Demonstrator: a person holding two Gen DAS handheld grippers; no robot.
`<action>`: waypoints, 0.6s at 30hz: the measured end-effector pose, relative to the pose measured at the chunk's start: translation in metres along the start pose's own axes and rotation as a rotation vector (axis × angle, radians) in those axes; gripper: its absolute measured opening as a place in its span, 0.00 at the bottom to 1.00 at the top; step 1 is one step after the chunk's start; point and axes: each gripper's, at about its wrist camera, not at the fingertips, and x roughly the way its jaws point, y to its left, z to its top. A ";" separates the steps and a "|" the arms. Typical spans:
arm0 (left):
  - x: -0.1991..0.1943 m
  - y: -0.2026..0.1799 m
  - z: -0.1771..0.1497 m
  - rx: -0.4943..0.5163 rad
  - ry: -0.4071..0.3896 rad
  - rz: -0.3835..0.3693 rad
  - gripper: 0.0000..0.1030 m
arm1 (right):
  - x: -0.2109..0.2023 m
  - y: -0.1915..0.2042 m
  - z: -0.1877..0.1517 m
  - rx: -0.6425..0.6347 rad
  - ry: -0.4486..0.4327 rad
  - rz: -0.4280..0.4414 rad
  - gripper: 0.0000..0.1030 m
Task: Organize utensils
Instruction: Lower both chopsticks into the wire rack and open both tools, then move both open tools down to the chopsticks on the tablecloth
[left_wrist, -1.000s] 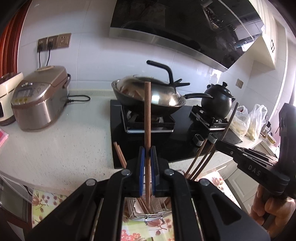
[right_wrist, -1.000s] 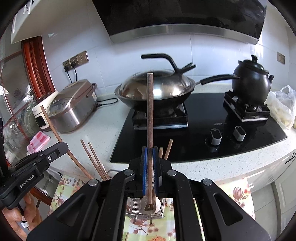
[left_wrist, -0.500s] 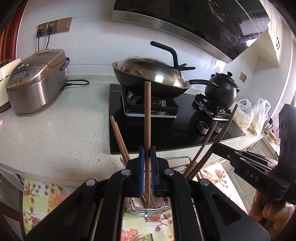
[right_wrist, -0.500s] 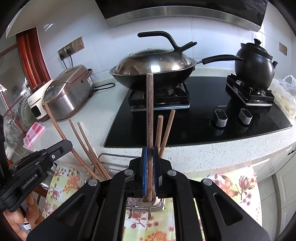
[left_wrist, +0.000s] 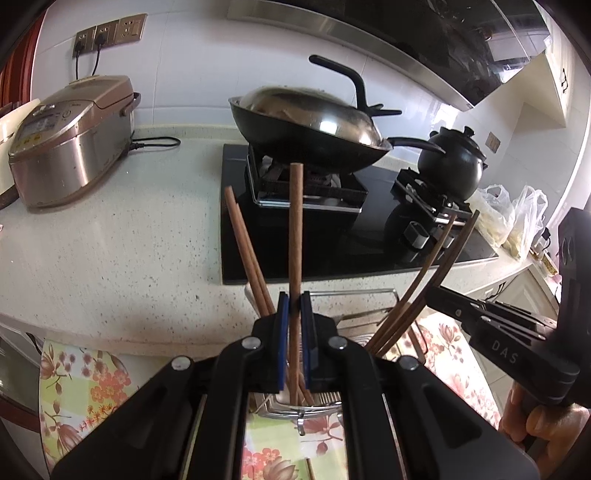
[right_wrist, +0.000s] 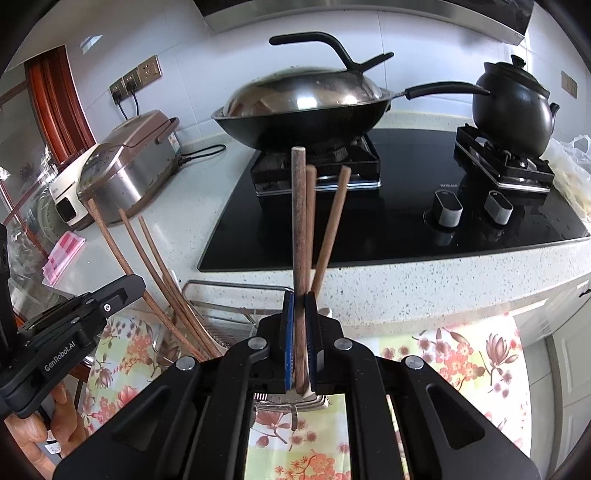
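My left gripper (left_wrist: 294, 301) is shut on a brown wooden chopstick (left_wrist: 295, 229) that stands upright between its blue pads, its lower end down in a wire utensil basket (left_wrist: 354, 295). Two more chopsticks (left_wrist: 243, 251) lean left in the basket and several (left_wrist: 424, 273) lean right. In the right wrist view my right gripper (right_wrist: 300, 301) is shut on another upright chopstick (right_wrist: 298, 229), with two chopsticks (right_wrist: 332, 229) just behind it and several (right_wrist: 147, 266) leaning left over the basket (right_wrist: 221, 295). Each gripper shows in the other's view, the right gripper (left_wrist: 498, 339) and the left gripper (right_wrist: 70, 317).
Behind the basket runs a speckled counter (left_wrist: 110, 258) with a black hob (right_wrist: 406, 221), a lidded wok (right_wrist: 306, 107) and a black clay pot (right_wrist: 513, 107). A rice cooker (left_wrist: 70, 136) stands at the left. Plastic bags (left_wrist: 517, 214) sit far right. A floral cloth (right_wrist: 461, 362) lies below.
Both grippers have sunk with their chopsticks toward the basket and tilted further down. The counter and the leaning chopsticks now fill more of each view.
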 end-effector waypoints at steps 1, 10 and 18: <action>0.002 0.001 -0.001 -0.003 0.005 0.001 0.07 | 0.001 0.000 -0.001 0.000 0.001 -0.002 0.08; -0.005 0.009 -0.003 -0.023 -0.019 0.013 0.34 | 0.002 -0.011 -0.004 0.004 -0.015 -0.064 0.35; -0.058 0.021 -0.019 -0.035 -0.098 0.032 0.41 | -0.045 -0.038 -0.027 0.020 -0.120 -0.106 0.59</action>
